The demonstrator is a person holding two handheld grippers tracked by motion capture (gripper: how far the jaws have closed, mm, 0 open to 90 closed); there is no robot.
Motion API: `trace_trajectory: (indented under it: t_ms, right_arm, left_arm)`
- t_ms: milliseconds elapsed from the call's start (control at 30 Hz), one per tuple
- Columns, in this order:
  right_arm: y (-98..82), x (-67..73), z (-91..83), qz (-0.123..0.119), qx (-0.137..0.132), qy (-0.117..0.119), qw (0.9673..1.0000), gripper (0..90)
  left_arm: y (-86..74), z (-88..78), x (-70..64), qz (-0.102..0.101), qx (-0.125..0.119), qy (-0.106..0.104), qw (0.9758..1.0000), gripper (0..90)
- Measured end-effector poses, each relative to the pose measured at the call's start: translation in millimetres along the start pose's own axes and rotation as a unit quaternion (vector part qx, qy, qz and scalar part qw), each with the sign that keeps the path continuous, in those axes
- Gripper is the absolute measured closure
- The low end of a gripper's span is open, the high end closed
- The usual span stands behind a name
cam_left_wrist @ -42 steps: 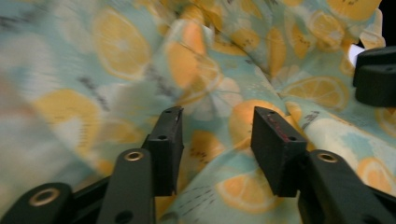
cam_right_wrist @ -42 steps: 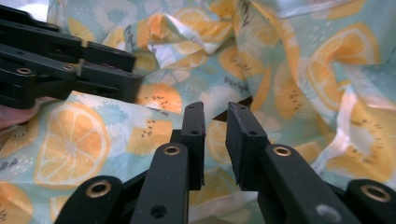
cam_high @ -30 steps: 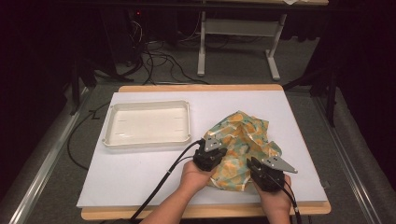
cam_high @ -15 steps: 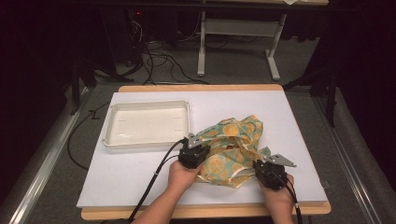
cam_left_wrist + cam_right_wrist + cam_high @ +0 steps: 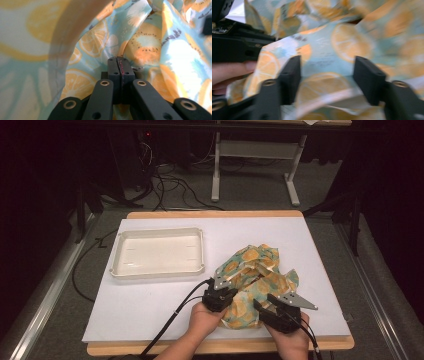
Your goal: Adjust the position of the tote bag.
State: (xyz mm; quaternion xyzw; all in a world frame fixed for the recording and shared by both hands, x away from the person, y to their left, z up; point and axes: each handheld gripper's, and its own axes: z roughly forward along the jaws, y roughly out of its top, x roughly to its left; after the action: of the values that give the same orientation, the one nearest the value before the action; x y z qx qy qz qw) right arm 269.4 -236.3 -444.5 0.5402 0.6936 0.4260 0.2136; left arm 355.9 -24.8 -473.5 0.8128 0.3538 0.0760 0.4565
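The cloth (image 5: 255,282), a crumpled piece printed with orange and kiwi slices on pale blue, lies on the white board (image 5: 150,315) in the lower right of the high view, right of centre and near the board's front edge. It is bunched, with folds standing up at its far side.

The left gripper (image 5: 223,285) sits at the cloth's left edge, lower centre of the high view, held by the left hand (image 5: 204,319). In the left gripper view its jaws are fully closed, pad against pad, with the cloth (image 5: 150,50) pressed close around the tips and a hemmed fold (image 5: 62,50) hanging across the upper left. A thin edge of fabric appears to be pinched between the pads, though the seam is narrow and the fabric in it is hard to make out.

The right gripper (image 5: 265,301) lies at the cloth's near right edge, held by the right hand (image 5: 292,342). In the right gripper view its jaws stand wide apart, having just been opening; the cloth (image 5: 329,57) lies between and beyond them, and the pads do not press on it. That view is blurred. At its left edge the left gripper (image 5: 234,42) and fingers (image 5: 232,71) of the left hand appear just beside the cloth.

The tray (image 5: 120,270), shallow and cream, sits on the board in the centre left of the high view, well apart from the cloth. Cables (image 5: 175,312) trail from the left gripper to the bottom edge.
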Motion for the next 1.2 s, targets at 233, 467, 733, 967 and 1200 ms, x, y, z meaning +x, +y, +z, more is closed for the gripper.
trace_trajectory:
  t_ms: [233, 467, 733, 967, 1200]
  right_arm:
    - [-2.8, 11.8, 19.8, -0.002, 0.012, 0.028, 0.9995, 49.0]
    - [0.3, 13.9, 16.6, -0.036, -0.002, 0.021, 0.9991, 90.0]
    - [0.6, -1.0, 13.2, -0.049, 0.009, -0.025, 0.9984, 90.0]
    - [5.0, -38.5, 10.0, -0.011, 0.012, -0.076, 0.997, 90.0]
    - [19.3, -71.5, 12.6, -0.021, 0.011, -0.146, 0.9889, 90.0]
  left_arm:
    - [-5.2, -7.3, 1.1, -0.009, -0.016, -0.013, 0.9997, 89.8]
    - [-6.1, -13.0, 5.0, -0.016, -0.024, -0.017, 0.9995, 89.1]
    - [-2.0, -21.4, 9.4, -0.007, -0.044, 0.014, 0.9989, 78.0]
    - [-7.5, -6.9, 4.4, 0.009, 0.005, -0.004, 0.9999, 81.5]
    - [-9.5, 1.8, -25.3, 0.042, 0.024, -0.048, 0.9977, 88.8]
